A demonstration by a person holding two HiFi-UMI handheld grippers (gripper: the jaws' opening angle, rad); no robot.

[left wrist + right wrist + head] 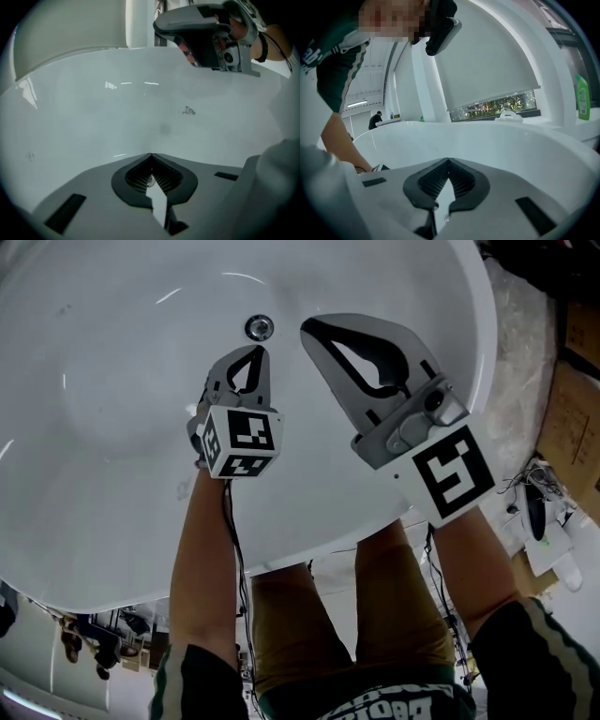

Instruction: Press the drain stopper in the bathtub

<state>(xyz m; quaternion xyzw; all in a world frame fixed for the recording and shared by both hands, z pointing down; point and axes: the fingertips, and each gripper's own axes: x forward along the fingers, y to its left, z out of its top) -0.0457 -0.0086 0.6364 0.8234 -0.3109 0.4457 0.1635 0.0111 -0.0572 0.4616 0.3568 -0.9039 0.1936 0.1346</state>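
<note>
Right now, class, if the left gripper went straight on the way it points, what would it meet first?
Probably the drain stopper: in the head view the shut left gripper aims at it, nothing between. Depth is unclear, so it might touch bare bathtub floor just short.

bathroom-like set-up: white bathtub [112, 381], green bottle [581, 97] on ledge [587, 126] (cables [516, 486], cardboard [574, 409] beside tub)

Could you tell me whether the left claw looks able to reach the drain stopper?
Probably yes: the shut left claw points at the drain stopper, nothing lies between them, and the right claw stands clear beside it.
</note>
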